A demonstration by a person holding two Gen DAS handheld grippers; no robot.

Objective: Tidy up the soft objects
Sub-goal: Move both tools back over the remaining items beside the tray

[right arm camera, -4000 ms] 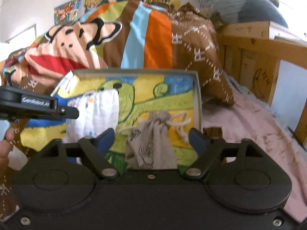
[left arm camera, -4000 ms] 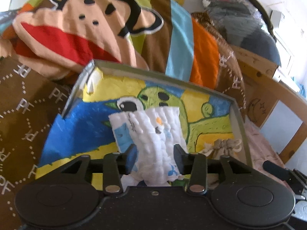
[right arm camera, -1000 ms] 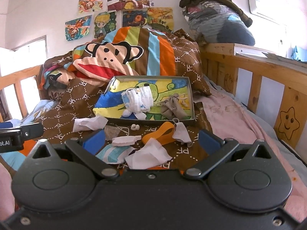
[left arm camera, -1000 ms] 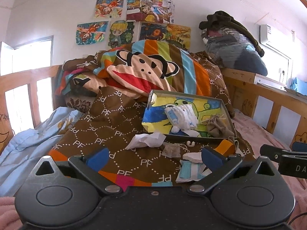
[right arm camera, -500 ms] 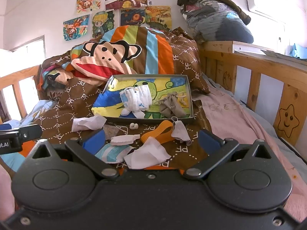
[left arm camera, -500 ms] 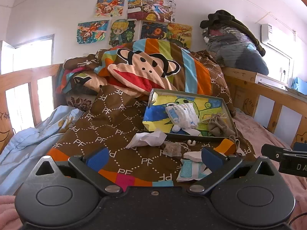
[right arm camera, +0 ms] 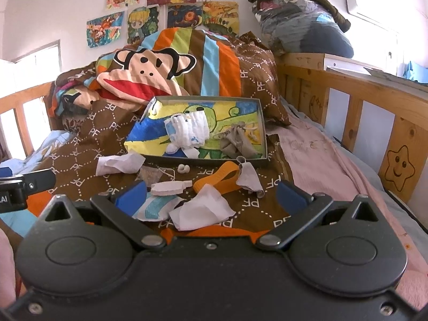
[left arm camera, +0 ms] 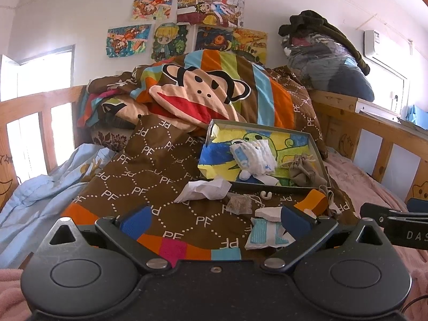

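A shallow box [left arm camera: 319,157] [right arm camera: 263,131] with a bright cartoon lining lies on the brown blanket. Inside rest a white bubbly cloth [left arm camera: 252,157] [right arm camera: 190,129] and a grey drawstring pouch [left arm camera: 303,172] [right arm camera: 236,143]. In front of it lie a crumpled white tissue [left arm camera: 204,188] [right arm camera: 120,164], a blue-striped cloth [left arm camera: 263,236] [right arm camera: 153,207], another white tissue [right arm camera: 204,210], an orange band [right arm camera: 216,178] and a small grey cloth [right arm camera: 250,178]. My left gripper [left arm camera: 215,220] and right gripper [right arm camera: 210,195] hover open and empty, well short of the box.
The brown PF-patterned blanket [left arm camera: 149,171] covers the bed, with a monkey-face quilt [left arm camera: 198,99] heaped behind the box. Wooden rails [right arm camera: 358,107] line the right side, a pink sheet [right arm camera: 315,155] beside them. A light blue sheet [left arm camera: 40,195] lies left.
Four seconds ago both grippers were at the box, the left around the white cloth, the right by the pouch. Both have since pulled back open and empty; little moved in the last second.
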